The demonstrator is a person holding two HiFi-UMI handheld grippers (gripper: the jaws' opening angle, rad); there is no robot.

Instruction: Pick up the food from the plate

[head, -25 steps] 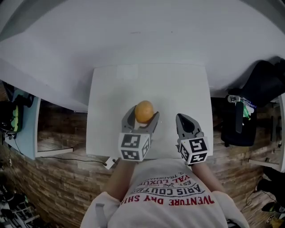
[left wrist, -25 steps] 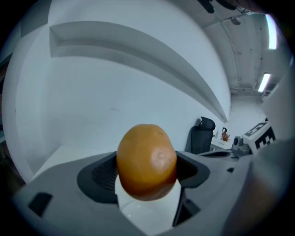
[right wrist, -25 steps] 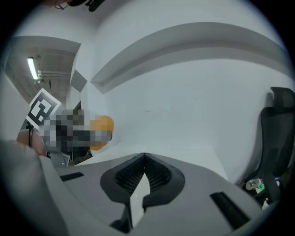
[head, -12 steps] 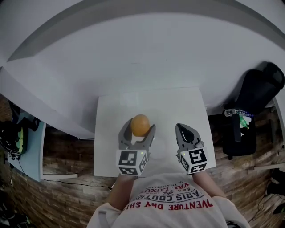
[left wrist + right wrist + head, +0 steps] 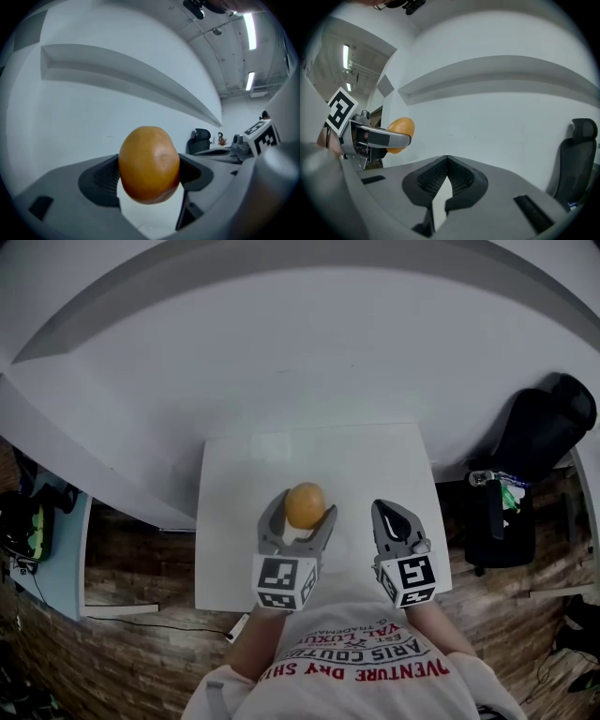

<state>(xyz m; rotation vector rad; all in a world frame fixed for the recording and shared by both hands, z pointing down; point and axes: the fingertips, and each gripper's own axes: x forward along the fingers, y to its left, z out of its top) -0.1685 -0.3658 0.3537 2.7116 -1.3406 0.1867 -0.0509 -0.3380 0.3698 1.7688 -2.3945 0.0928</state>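
A round orange-brown piece of food [image 5: 305, 505] is held above the white table [image 5: 234, 521] by my left gripper [image 5: 304, 508], whose jaws stand wide and press on both its sides. In the left gripper view the food [image 5: 149, 164] fills the gap between the dark pads [image 5: 101, 180], lifted off the surface. My right gripper [image 5: 395, 514] hovers to the right of it near the table's front edge, shut and empty; its pads [image 5: 433, 180] meet at the tips. From the right gripper view the food [image 5: 400, 131] shows at the left. No plate shows clearly.
A black office chair [image 5: 544, 427] stands right of the table, also seen as the chair [image 5: 576, 154]. A pale blue desk [image 5: 47, 540] with clutter sits at the left. A white wall with a ledge [image 5: 281, 362] rises behind the table. The floor has wood planks.
The head camera tilted, so the table sits lower in view. The left gripper, still holding the food, has shifted a little to the right. The right gripper has stayed put.
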